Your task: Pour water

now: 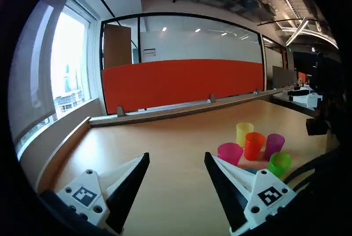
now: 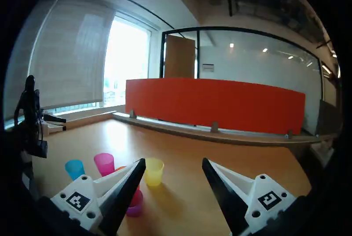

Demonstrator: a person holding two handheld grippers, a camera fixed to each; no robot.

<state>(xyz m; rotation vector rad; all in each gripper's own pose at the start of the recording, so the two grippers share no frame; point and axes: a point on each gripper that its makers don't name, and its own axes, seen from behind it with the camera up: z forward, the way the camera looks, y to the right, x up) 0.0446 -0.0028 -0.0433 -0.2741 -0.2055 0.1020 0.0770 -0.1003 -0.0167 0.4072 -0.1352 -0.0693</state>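
Note:
Several coloured plastic cups stand grouped on the wooden table (image 1: 176,139). In the left gripper view I see a pink cup (image 1: 230,153), a yellow cup (image 1: 244,133), an orange cup (image 1: 254,145), a purple cup (image 1: 273,145) and a green cup (image 1: 279,164). My left gripper (image 1: 176,159) is open, with the cups just right of its right finger. In the right gripper view a blue cup (image 2: 75,168), a pink cup (image 2: 104,164), a yellow cup (image 2: 154,171) and a purple cup (image 2: 135,204) show. My right gripper (image 2: 173,162) is open, its left finger partly covering the cups.
An orange partition (image 1: 180,82) runs along the table's far edge, also the orange partition (image 2: 211,104) in the right gripper view. Windows (image 1: 66,64) lie to the left. A dark stand with cables (image 2: 31,121) sits at the table's left side.

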